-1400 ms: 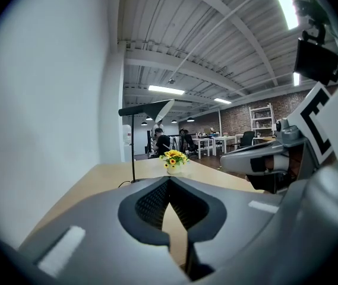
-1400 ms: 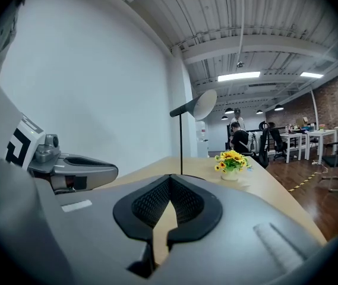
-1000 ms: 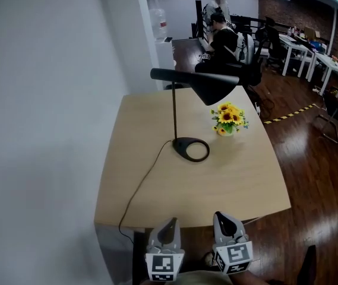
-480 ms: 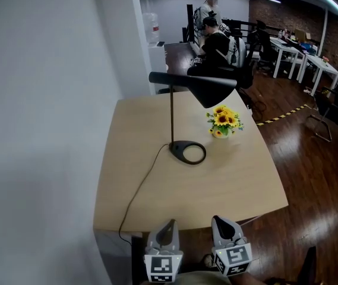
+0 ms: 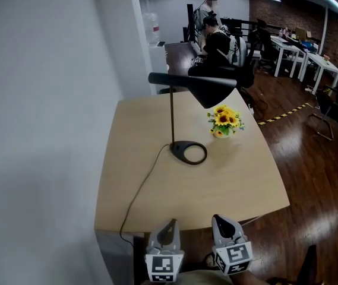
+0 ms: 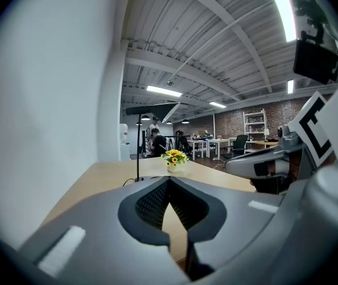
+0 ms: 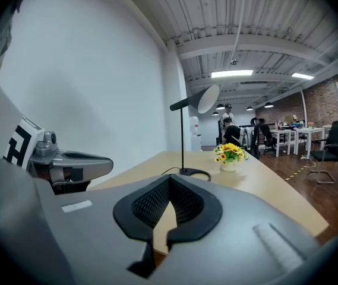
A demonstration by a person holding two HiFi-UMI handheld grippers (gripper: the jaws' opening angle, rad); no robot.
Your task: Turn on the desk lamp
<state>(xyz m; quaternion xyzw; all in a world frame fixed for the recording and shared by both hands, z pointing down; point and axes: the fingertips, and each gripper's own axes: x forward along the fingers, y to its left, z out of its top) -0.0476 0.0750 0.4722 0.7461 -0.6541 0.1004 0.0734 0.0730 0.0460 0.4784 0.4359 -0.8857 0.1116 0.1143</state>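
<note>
Little has changed over the last second: the left gripper (image 5: 169,224) and right gripper (image 5: 220,219) still hang at the tabletop's (image 5: 234,186) near edge, fingers clenched on nothing. The desk lamp (image 5: 205,88) stands mid-tabletop, well apart from both. It shows no glow, so it seems off and out of reach.

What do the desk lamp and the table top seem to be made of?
Desk lamp: probably metal with a matte black coat, given the thin rigid stem, flat ring base and lack of glare. Table: light wood or wood-look laminate with a smooth satin finish, given the pale even tone and faint sheen.
</note>
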